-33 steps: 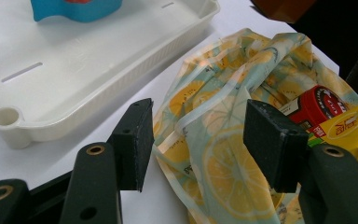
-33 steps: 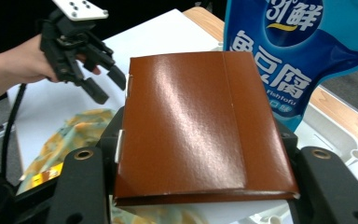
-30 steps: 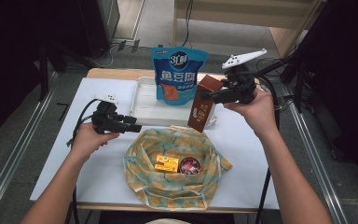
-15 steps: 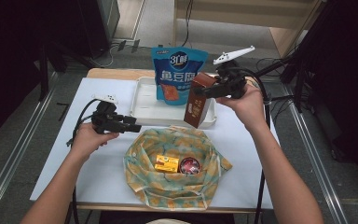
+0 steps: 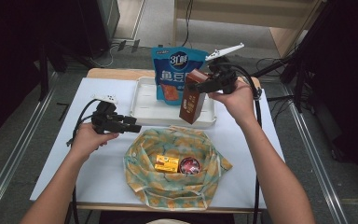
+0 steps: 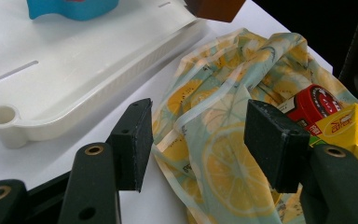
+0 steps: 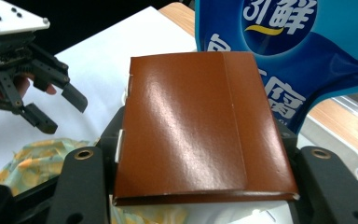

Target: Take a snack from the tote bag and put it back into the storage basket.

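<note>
Nearest you, the cloth bag (image 5: 172, 168) lies slumped open on the white tabletop (image 5: 65, 172), its thin lemon-print fabric crumpled in soft folds around a yellow carton (image 5: 166, 164) and a glossy red round tin (image 5: 189, 165). Your left tool (image 5: 135, 127) hovers just beside the bag's rim, jaws apart and clamped on nothing, their flat black pads (image 6: 133, 140) framing a fold of the cloth without touching it. Farther out, your right tool (image 5: 194, 85) is clamped on the brown box (image 5: 193, 95), a tall, smooth cardboard carton with a shiny lid flap, held tilted and hanging over the near edge of the white tray (image 5: 144, 105). The step in hand looks like carrying that box from the tray to the bag; the next move likely calls for bringing it down over the open mouth while your left tool pinches the rim to keep it wide. Beyond the right tool, a blue snack pouch (image 5: 175, 70), slick and puffy, stands upright in the rigid, slotted plastic tray.
</note>
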Tool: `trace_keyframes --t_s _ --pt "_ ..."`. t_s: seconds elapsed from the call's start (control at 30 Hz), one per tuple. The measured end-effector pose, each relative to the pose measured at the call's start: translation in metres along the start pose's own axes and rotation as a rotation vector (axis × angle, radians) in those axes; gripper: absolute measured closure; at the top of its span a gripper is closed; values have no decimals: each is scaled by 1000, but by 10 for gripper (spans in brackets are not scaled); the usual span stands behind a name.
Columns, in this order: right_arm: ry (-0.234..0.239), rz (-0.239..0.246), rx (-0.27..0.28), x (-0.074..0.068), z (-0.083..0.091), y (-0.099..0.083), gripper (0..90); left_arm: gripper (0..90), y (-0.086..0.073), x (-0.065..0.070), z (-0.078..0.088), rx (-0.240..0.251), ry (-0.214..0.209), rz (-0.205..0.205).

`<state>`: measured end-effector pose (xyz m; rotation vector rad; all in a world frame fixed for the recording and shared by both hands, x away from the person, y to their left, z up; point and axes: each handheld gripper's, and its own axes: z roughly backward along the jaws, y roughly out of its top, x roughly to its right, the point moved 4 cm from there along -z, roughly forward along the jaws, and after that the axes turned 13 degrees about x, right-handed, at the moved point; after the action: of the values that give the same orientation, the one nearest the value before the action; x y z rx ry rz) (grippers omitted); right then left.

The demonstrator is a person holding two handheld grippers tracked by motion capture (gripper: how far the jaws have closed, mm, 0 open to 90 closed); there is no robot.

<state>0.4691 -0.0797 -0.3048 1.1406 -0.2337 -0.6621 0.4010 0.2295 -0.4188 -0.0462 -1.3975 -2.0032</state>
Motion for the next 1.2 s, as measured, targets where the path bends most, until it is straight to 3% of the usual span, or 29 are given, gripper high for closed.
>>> trace_keyframes --t_s 0.67,0.87,1.2 --pt "-72 -18 15 15 -41 -5 441 425 0 0 1 -5 11 -6" --pt "-76 -42 7 21 -53 -11 441 425 -1 0 0 -9 8 -6" --pt "-73 -37 -23 22 -66 -24 444 425 -1 0 -1 -14 3 -8"
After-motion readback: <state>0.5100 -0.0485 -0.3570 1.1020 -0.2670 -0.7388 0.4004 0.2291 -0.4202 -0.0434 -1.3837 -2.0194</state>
